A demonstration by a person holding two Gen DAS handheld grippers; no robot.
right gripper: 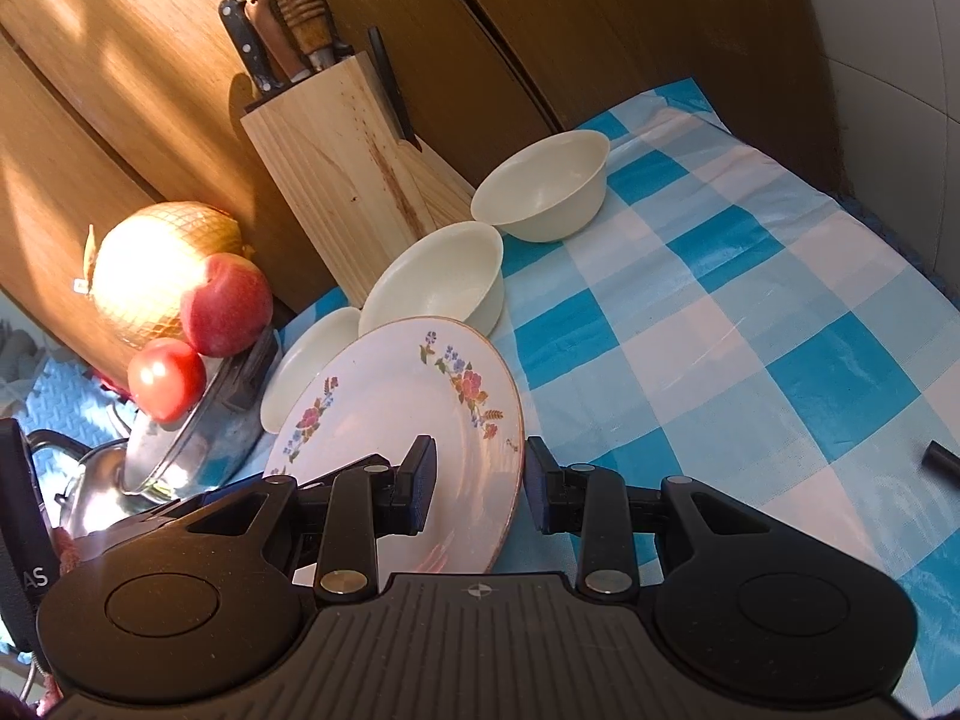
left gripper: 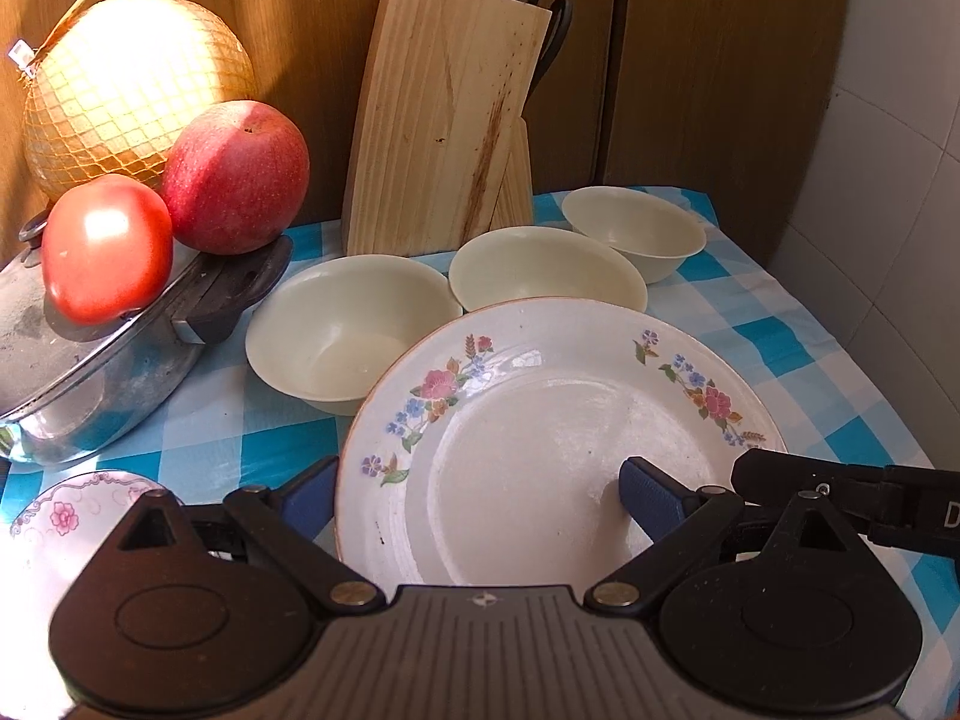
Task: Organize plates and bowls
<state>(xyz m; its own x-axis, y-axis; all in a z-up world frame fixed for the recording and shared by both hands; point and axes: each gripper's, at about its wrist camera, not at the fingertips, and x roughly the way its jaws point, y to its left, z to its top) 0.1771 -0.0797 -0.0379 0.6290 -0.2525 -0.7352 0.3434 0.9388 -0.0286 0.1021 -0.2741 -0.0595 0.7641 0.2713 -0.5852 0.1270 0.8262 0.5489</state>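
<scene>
Your left claw [left gripper: 480,495] stands wide apart across the near rim of the floral plate [left gripper: 558,420]: one blue pad [left gripper: 651,495] lies over the plate's well, the other [left gripper: 309,495] sits outside the rim, with clear space around each. Your right claw [right gripper: 480,489] also straddles the plate's edge, jaws apart, one pad [right gripper: 420,480] over the plate face and the other [right gripper: 549,489] just outside the rim; whether either touches the china you cannot tell.

Only your left view shows the small pink-patterned dish [left gripper: 72,510] low to the left of that claw, and the right claw's black finger [left gripper: 840,489] coming in at the plate's right edge. Only your right view shows the open stretch of blue checked cloth [right gripper: 750,330] to the right of the plate, and a dark stub [right gripper: 942,462] at its far right.

Just beyond the plate, three cream bowls run in a row: the near bowl [left gripper: 348,330] ahead-left, partly hidden behind the plate's rim in the right view, the middle bowl [left gripper: 546,273] straight ahead, and the far bowl [left gripper: 633,234] ahead-right. Left of your left claw, a steel pan [left gripper: 90,396] with a lid carries a tomato [left gripper: 105,246] and an apple [left gripper: 237,177], with a netted pomelo [left gripper: 132,90] behind them. Farthest back, the wooden knife block [left gripper: 444,132] stands against the wood panelling.
</scene>
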